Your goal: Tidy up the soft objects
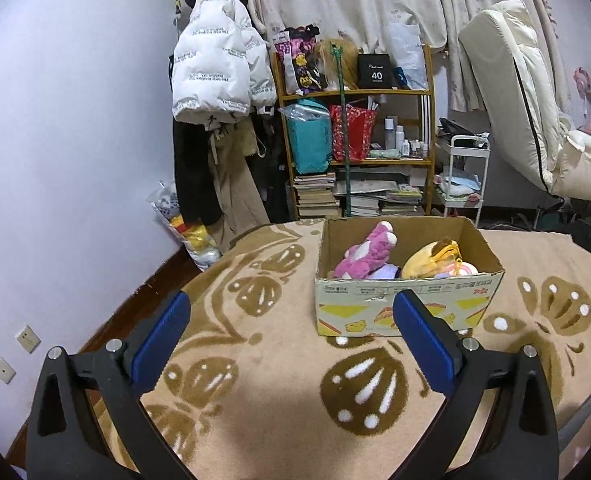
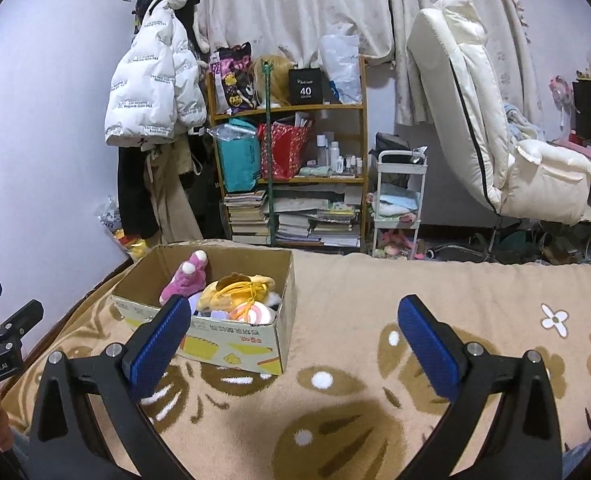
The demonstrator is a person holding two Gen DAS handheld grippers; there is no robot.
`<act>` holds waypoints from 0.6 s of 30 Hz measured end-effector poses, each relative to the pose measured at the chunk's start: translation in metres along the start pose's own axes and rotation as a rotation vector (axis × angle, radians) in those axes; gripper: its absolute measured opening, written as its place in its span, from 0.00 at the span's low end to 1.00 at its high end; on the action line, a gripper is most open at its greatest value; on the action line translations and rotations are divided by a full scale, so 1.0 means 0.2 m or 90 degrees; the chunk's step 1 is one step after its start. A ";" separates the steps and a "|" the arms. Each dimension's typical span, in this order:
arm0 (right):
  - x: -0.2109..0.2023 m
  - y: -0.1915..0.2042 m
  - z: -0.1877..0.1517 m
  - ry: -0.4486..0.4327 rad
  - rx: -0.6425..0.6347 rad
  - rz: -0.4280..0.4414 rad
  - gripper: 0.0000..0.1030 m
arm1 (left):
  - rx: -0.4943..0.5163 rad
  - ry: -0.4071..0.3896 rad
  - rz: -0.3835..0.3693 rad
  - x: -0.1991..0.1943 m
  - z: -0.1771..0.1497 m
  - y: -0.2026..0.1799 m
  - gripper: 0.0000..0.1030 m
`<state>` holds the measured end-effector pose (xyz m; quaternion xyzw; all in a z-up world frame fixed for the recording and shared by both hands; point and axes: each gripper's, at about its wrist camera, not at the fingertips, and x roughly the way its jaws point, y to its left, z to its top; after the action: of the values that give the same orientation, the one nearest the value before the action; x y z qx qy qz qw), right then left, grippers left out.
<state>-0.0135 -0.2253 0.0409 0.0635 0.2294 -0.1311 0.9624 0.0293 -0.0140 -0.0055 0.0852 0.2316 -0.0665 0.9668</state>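
Above the patterned blanket (image 1: 275, 360), left claw (image 1: 293, 300) spread wide with nothing between the blue pads (image 1: 163, 340); same for the right claw (image 2: 295, 304), gaping and empty, hovering to the right of the cardboard box (image 2: 235, 340). Just ahead of the left claw, the box again (image 1: 355, 292), standing open-topped on the blanket.

Inside the box: a pink plush (image 1: 369, 250) propped against the left side, a yellow plush (image 1: 431, 260) heaped at the right, and a pink-and-white round plush (image 2: 253, 312) pressed against the near wall. No loose soft toy in sight on the blanket around either claw, so probably late in the task, or between picks; hard to tell which.

For the next pick, approach from above, not from the front, to clear the near wall of the box. Keep the pads fully apart until level with the body of the toy, then close on the bulkiest part, not on an ear or a cord. Squeeze gently but deep: plush compresses and slips from a shallow pinch. Watch the yellow cord (image 2: 251, 290) on the yellow plush, likely to snag a pad. Steady the light box with the other claw against its wall, since a tug could drag it across the soft blanket. Lift straight up before moving sideways.
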 end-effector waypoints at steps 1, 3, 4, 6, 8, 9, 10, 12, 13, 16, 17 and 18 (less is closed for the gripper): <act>0.00 0.00 0.00 -0.002 -0.001 -0.002 1.00 | 0.001 -0.004 0.002 -0.01 0.00 0.00 0.97; 0.00 0.01 -0.01 -0.008 -0.009 -0.008 1.00 | 0.002 -0.011 0.003 -0.01 0.00 -0.01 0.97; 0.00 0.02 -0.01 -0.010 -0.010 -0.011 1.00 | 0.004 -0.016 0.006 -0.01 -0.01 -0.02 0.97; 0.01 0.02 -0.02 -0.012 -0.011 -0.012 1.00 | 0.006 -0.023 0.008 -0.01 0.00 -0.02 0.97; 0.02 0.03 -0.02 -0.010 -0.010 -0.010 1.00 | 0.005 -0.028 0.005 -0.01 0.00 -0.03 0.97; 0.02 0.03 -0.02 -0.010 -0.010 -0.010 1.00 | 0.005 -0.030 0.004 -0.01 0.00 -0.03 0.97; 0.02 0.03 -0.02 -0.009 -0.009 -0.009 1.00 | 0.005 -0.030 0.003 -0.01 0.00 -0.03 0.97; 0.03 0.03 -0.03 -0.008 -0.007 -0.007 1.00 | 0.002 -0.032 0.002 0.00 0.01 -0.03 0.97; 0.04 0.03 -0.03 -0.006 -0.005 -0.006 1.00 | 0.000 -0.033 0.002 0.01 0.01 -0.03 0.97; 0.05 0.04 -0.04 -0.005 -0.006 -0.005 1.00 | -0.004 -0.034 0.002 0.02 0.01 -0.03 0.97; 0.05 0.04 -0.04 -0.005 -0.006 -0.005 1.00 | -0.005 -0.035 0.003 0.03 0.01 -0.03 0.97; 0.05 0.04 -0.04 -0.005 -0.005 -0.005 1.00 | -0.006 -0.035 0.004 0.03 0.01 -0.03 0.97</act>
<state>-0.0064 -0.2191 0.0308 0.0585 0.2261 -0.1343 0.9630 0.0351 -0.0200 -0.0072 0.0797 0.2048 -0.0644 0.9734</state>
